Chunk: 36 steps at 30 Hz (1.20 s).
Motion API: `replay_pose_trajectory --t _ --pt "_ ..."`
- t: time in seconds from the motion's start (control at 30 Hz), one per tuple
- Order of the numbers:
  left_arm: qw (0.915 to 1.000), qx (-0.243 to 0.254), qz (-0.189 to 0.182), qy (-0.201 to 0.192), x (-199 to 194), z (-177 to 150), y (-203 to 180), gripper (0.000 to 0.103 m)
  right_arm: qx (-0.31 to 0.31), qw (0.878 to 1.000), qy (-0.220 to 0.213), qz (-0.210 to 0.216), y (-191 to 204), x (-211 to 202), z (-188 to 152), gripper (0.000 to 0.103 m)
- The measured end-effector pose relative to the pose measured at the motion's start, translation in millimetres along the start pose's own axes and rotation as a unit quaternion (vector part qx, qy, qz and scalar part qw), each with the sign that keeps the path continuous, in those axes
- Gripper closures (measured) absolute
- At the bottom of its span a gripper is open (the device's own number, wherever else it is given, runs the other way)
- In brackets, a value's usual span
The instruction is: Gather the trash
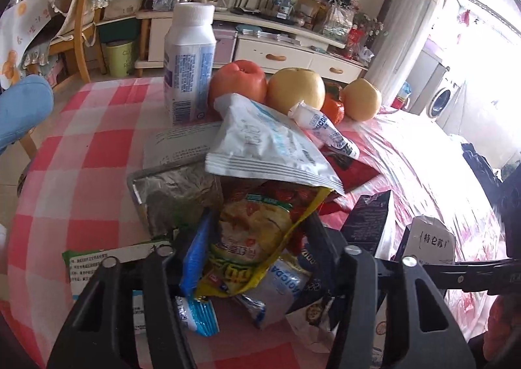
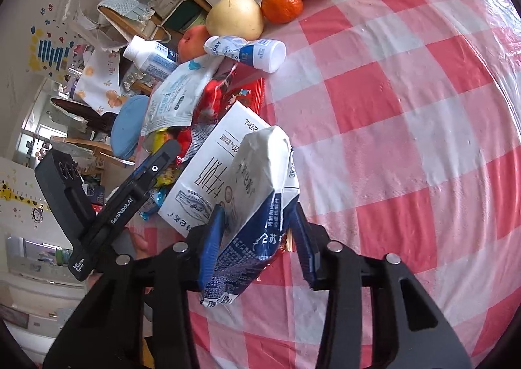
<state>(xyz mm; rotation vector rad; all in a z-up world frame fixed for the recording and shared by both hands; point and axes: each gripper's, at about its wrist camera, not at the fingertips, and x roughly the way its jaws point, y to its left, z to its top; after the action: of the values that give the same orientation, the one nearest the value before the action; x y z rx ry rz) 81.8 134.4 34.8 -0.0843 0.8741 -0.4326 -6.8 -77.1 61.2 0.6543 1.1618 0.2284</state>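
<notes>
Right claw (image 2: 257, 239): blue pads clamped on a crushed milk carton (image 2: 254, 206), one pad on each flattened face. The carton's long axis runs away from the claw, toward the fruit, its far end tilted up over a second, flat carton (image 2: 208, 170) lying on the checked cloth (image 2: 407, 141).

Left claw (image 1: 250, 245): closed on a yellow snack bag (image 1: 250, 232) at the near edge of the trash heap, a silver pouch (image 1: 260, 147) resting on top.

The heap lies between both claws, nearer the left. Judged next: lift both pieces clear.

Only the left view shows the upright bottle (image 1: 189, 63); only the right view shows the carton grip.
</notes>
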Motion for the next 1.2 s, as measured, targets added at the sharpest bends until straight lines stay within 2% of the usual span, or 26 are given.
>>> replay_pose_trajectory --t 0.17,0.27,0.53,0.67,0.93,1.2 --pt "0.9999 -0.013 0.008 0.002 -2.6 -3.4 -0.9 0.054 0.006 1.000 -0.013 0.015 0.7 -9.3 1.9 0.072" --pt "0.9996 -0.027 0.013 -0.001 -6.2 -6.0 1.0 0.061 0.001 1.000 -0.023 0.018 3.6 -16.4 0.2 0.073" --pt "0.9981 -0.060 -0.004 -0.011 -21.9 -15.0 6.9 0.071 -0.043 0.997 -0.056 0.020 19.7 -35.5 -3.2 0.074" --pt "0.9969 -0.073 -0.018 -0.022 -36.0 -20.0 10.7 0.083 -0.055 0.996 -0.073 0.022 25.8 -45.4 -4.7 0.074" --pt "0.9924 -0.113 -0.038 -0.031 -59.7 -33.5 27.7 0.085 -0.079 0.992 -0.096 0.037 40.4 -59.5 -12.4 0.074" --pt "0.9855 -0.147 -0.035 -0.077 -106.7 -45.6 49.6 0.086 -0.116 0.986 -0.115 0.043 61.7 -68.2 -23.7 0.074"
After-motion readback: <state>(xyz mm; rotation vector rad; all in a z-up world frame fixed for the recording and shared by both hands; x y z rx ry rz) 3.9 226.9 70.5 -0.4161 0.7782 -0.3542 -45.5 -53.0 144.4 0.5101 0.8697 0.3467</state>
